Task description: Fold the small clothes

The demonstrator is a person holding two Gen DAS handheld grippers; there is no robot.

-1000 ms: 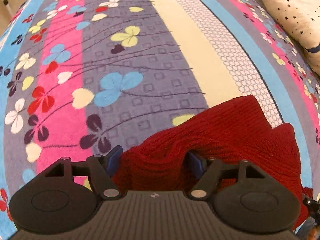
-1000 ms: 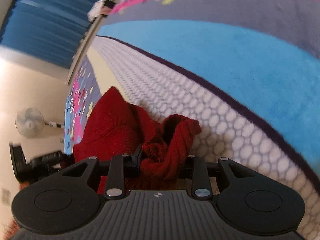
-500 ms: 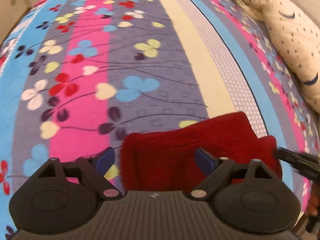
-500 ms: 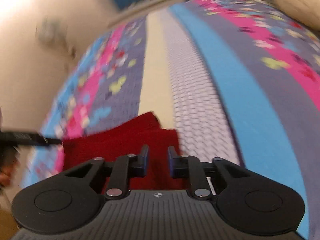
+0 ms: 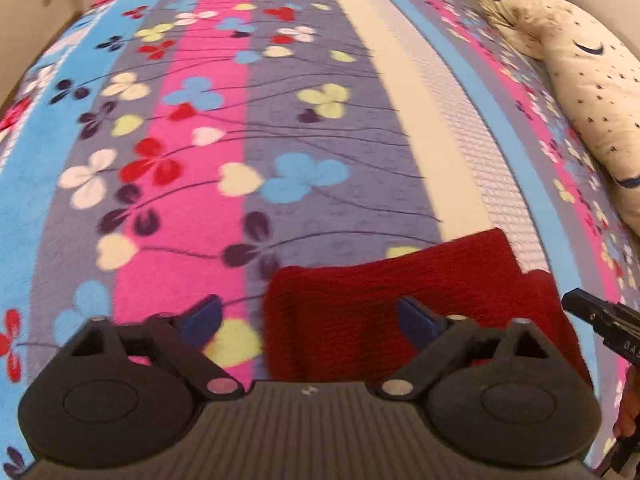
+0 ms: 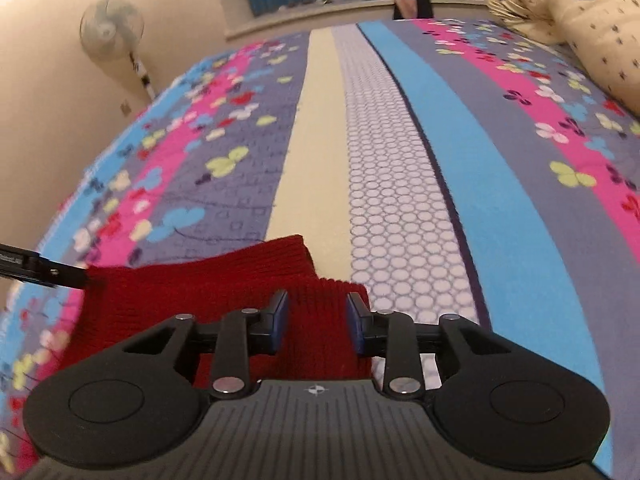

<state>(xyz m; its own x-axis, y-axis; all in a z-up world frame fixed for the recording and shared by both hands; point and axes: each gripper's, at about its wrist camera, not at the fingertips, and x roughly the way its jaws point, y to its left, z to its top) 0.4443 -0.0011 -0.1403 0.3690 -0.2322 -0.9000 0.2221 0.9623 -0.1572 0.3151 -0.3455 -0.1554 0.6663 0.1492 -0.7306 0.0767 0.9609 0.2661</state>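
1. Left wrist view: my left gripper (image 5: 310,316) hangs wide open and empty, its jaws having just closed slightly. The red knit garment (image 5: 416,300) lies flat at lower right, long axis crosswise.
2. Right wrist view: my right gripper (image 6: 316,322), partly open and just widened, straddles the garment's (image 6: 224,280) right end unpressed, so it is nearer.

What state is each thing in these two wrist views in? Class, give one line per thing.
red knitted garment: folded, lying flat on the blanket, held by neither gripper.
left gripper: open wide, jaws just closing slightly, nothing gripped.
right gripper: partly open, jaws just opening, pads clear of the garment.
standing fan: upright by the wall; running or not, cannot tell.
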